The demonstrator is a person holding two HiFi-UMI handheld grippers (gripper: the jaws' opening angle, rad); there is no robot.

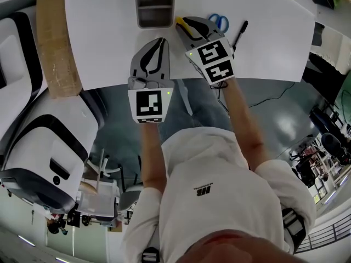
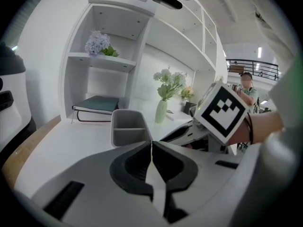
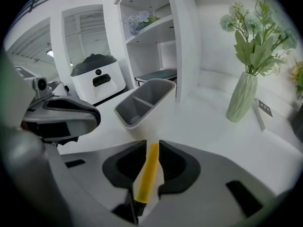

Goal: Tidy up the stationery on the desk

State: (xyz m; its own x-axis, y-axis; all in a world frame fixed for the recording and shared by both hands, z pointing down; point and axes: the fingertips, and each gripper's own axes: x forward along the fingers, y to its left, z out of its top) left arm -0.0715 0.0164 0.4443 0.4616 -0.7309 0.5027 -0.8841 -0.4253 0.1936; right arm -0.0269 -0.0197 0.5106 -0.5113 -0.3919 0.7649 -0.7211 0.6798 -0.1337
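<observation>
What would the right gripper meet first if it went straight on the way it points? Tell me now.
Most likely the gray organizer, whose near rim lies just ahead and slightly left of the right gripper, shut on a yellow pen. Only bare white desk lies between; depth is unclear.

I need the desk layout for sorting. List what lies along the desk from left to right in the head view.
Brown board → grey organizer tray → yellow pen, held in the right gripper → blue scissors → black pen. The left gripper overlaps the tray, so it is left out.
</observation>
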